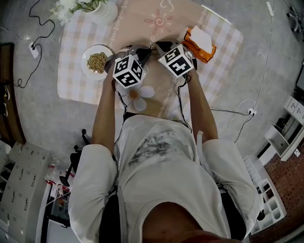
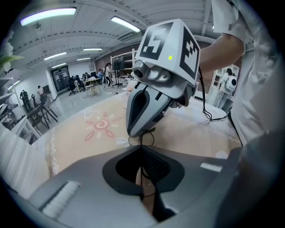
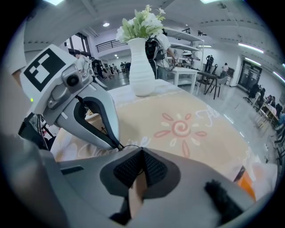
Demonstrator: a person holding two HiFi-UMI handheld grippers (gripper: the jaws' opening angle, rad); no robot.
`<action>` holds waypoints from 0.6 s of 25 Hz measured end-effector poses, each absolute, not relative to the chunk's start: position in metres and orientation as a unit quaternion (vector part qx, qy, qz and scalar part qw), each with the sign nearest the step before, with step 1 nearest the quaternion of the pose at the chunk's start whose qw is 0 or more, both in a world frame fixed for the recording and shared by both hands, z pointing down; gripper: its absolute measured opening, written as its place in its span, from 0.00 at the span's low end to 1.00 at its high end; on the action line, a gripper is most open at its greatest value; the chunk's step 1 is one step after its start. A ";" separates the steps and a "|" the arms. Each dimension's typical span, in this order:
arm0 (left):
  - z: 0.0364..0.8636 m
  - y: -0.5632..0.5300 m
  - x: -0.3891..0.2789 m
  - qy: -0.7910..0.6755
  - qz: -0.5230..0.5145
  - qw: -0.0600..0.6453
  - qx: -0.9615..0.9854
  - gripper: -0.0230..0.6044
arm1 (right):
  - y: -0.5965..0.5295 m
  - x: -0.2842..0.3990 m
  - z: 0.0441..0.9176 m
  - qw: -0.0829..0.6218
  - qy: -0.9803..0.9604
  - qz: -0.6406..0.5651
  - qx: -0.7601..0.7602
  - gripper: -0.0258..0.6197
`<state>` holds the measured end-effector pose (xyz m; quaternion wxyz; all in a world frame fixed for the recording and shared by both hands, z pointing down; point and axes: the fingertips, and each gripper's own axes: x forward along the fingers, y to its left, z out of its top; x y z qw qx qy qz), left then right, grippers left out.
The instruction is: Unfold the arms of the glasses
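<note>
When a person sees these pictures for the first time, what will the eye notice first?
The left gripper and the right gripper, each with a black-and-white marker cube, meet tip to tip above the table, both shut on thin wire glasses. A white vase of flowers stands at the table's far left corner, a bowl of small brown bits at the left and an orange packet at the right.

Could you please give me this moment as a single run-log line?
left claw: shut on glasses | right claw: shut on glasses | place: tip to tip above table | arms: fold state unclear
</note>
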<state>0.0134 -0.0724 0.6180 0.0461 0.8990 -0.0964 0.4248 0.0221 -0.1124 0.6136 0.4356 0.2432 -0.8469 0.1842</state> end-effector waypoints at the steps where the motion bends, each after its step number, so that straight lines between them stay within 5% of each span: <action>1: 0.618 -0.072 0.013 -0.097 0.424 0.044 0.899 0.05 | -0.112 0.022 0.614 0.435 -0.847 0.184 0.243 0.06; 15: 0.599 -0.068 0.008 -0.113 0.402 0.035 0.908 0.05 | -0.112 0.022 0.614 0.436 -0.848 0.182 0.240 0.06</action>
